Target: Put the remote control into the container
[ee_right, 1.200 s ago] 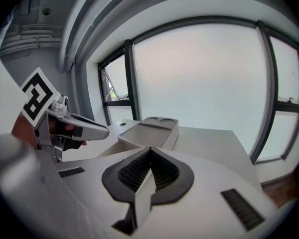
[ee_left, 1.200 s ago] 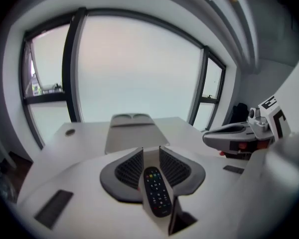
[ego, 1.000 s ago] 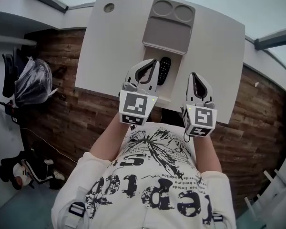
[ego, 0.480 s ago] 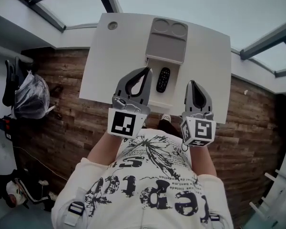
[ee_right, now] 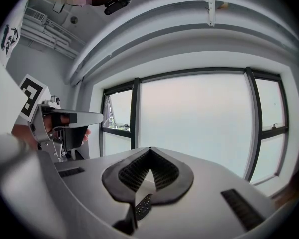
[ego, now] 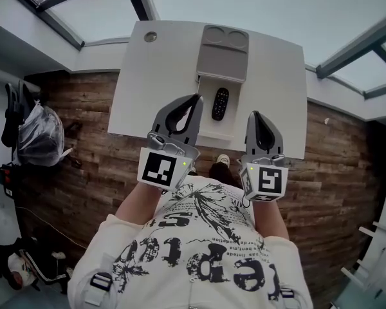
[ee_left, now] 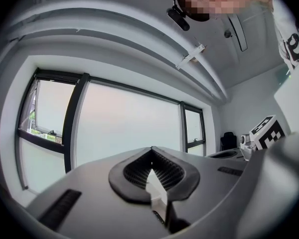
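"Starting with the biggest things, what did you see?"

"Tall dark-framed windows (ee_right: 199, 128) along one wall and a dark brown wooden plank floor (ego: 77, 166). On the floor stood a white rectangular table (ego: 154, 76). The person stood at its near edge in a white T-shirt (ego: 199, 256) with black print."

"And on the table?"

"A long grey-beige plastic container (ego: 223, 60) lay down the middle, with two round cup hollows at its far end. At its near end was a paler open section. The slim black remote control (ego: 220, 103) lay lengthwise there, and neither tool touched it. Whether it sat down inside a recess, I couldn't tell."

"The grippers?"

"Both were held above the table's near edge, side by side and well apart, pointing roughly level towards the windows. The left gripper (ego: 198, 98) had its jaws closed tip to tip with nothing between them. The right gripper (ego: 253, 114) was the same, jaws together and empty. From overhead, the remote control lay in the gap between the two, closer to the left one's tips."
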A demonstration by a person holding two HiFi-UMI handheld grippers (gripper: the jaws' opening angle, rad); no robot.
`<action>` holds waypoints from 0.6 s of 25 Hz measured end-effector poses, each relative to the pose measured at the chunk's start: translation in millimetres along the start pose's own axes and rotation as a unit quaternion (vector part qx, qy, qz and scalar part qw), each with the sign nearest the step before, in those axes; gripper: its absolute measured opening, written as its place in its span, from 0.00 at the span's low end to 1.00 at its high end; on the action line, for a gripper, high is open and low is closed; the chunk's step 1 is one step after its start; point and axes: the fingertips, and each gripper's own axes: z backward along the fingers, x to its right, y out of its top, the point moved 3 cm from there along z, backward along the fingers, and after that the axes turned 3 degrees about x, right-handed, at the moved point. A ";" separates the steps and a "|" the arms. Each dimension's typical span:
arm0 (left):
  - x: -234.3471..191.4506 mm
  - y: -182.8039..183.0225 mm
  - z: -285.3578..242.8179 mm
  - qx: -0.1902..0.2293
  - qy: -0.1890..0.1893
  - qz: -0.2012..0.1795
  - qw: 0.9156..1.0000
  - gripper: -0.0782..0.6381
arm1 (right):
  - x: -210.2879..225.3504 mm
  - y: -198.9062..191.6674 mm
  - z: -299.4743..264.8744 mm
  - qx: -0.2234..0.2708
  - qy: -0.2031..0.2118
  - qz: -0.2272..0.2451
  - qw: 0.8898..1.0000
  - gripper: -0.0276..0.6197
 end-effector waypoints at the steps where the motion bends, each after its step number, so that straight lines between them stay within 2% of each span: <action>1: 0.1 0.1 2.1 -0.001 -0.001 0.002 1.000 0.12 | -1.5 1.0 2.0 0.002 -0.001 0.001 1.000 0.05; 15: 9.2 -4.9 5.9 -0.015 -0.013 0.001 1.000 0.12 | -1.4 2.5 8.2 0.003 -0.002 0.003 1.000 0.05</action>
